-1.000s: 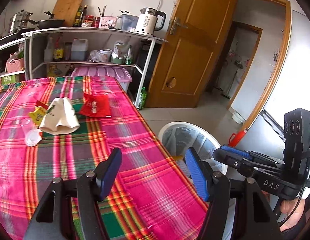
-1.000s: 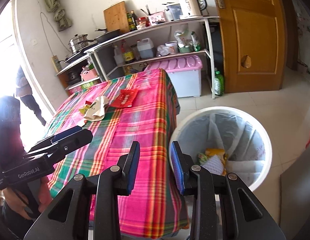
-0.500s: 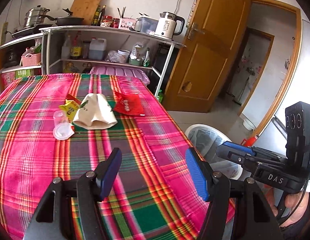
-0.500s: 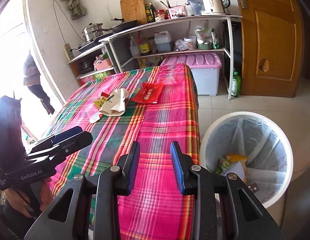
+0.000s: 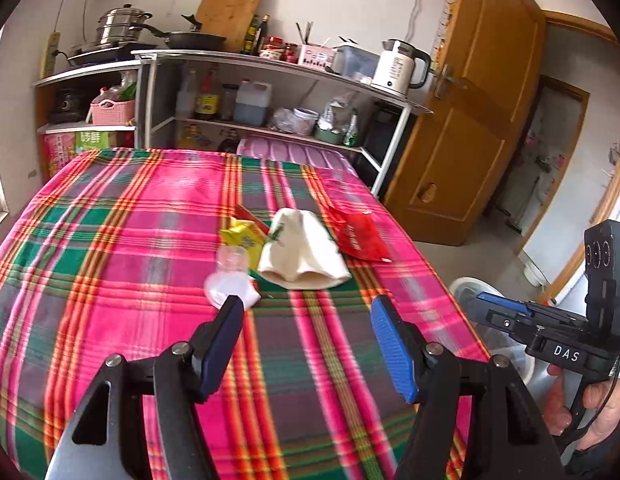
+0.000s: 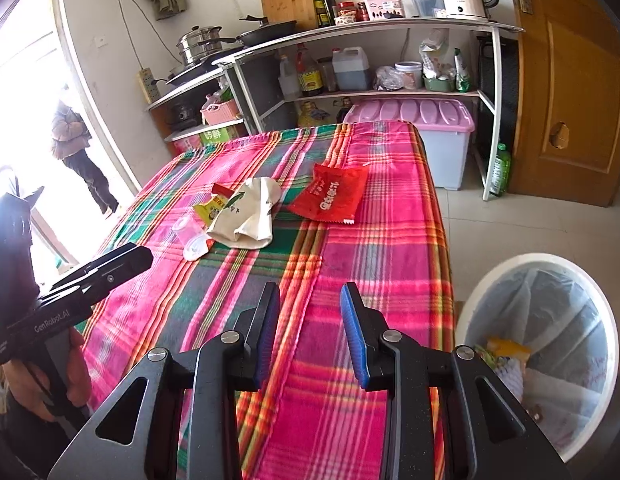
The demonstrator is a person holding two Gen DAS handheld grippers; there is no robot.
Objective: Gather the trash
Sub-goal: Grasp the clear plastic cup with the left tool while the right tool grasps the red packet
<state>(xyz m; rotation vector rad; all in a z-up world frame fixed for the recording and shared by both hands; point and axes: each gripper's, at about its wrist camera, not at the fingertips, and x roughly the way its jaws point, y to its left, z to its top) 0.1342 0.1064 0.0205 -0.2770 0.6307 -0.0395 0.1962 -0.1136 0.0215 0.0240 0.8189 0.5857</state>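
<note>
In the right wrist view, going left to right, we saw the left gripper at the left edge, gripped by a hand at the lower left; from this side we could not judge its jaws. In the left wrist view that left gripper stood wide, nothing between its blue pads. Near the middle of the plaid tablecloth lay the trash in a cluster: a clear plastic cup on its side beside a white lid, then a yellow wrapper tucked partly under a cream cloth bag, then a red snack packet just beside the bag. At bottom centre we saw our right gripper narrowly parted and empty, above the near part of the cloth, well apart from the trash. At the lower right stood a white lined bin on the floor, just beside the table's edge, with wrappers already inside.
</note>
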